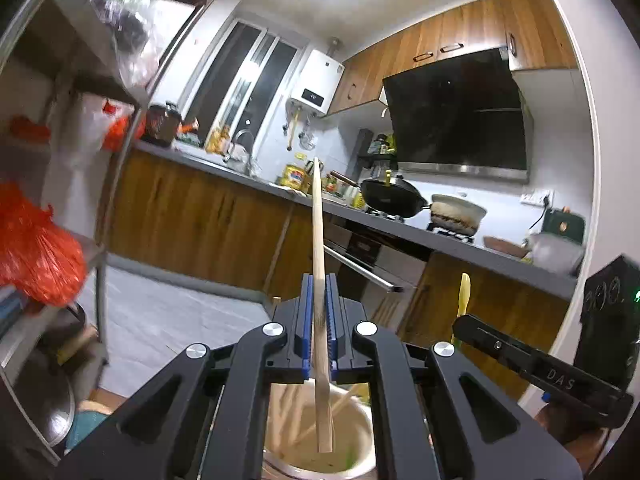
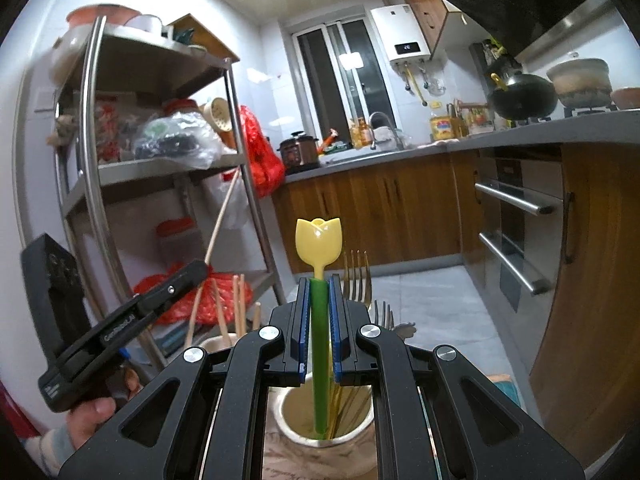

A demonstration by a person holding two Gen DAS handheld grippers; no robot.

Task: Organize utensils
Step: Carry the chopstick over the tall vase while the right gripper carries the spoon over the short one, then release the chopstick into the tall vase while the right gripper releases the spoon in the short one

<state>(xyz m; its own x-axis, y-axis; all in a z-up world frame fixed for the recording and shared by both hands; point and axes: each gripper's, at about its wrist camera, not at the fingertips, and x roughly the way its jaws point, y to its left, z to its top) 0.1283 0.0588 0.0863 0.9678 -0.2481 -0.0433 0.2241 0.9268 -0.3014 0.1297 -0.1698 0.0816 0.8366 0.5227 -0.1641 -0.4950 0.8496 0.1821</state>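
My left gripper [image 1: 319, 288] is shut on a long wooden chopstick [image 1: 318, 240] that stands upright, its lower end inside a cream utensil cup [image 1: 360, 440] holding several other chopsticks. My right gripper [image 2: 319, 292] is shut on the green handle of a yellow tulip-shaped spoon [image 2: 319, 246], its lower end inside a second cream cup [image 2: 288, 412] that holds gold forks [image 2: 357, 276]. The left gripper also shows in the right wrist view [image 2: 192, 272], over the chopstick cup [image 2: 216, 342]. The right gripper shows at the right of the left wrist view [image 1: 464, 324].
A steel shelf rack [image 2: 160, 168] with bags and jars stands at the left. A grey counter [image 2: 520, 130] with a wok [image 2: 520, 96], pot and bottles runs along the back and right. Oven handles [image 2: 516, 200] jut out at the right.
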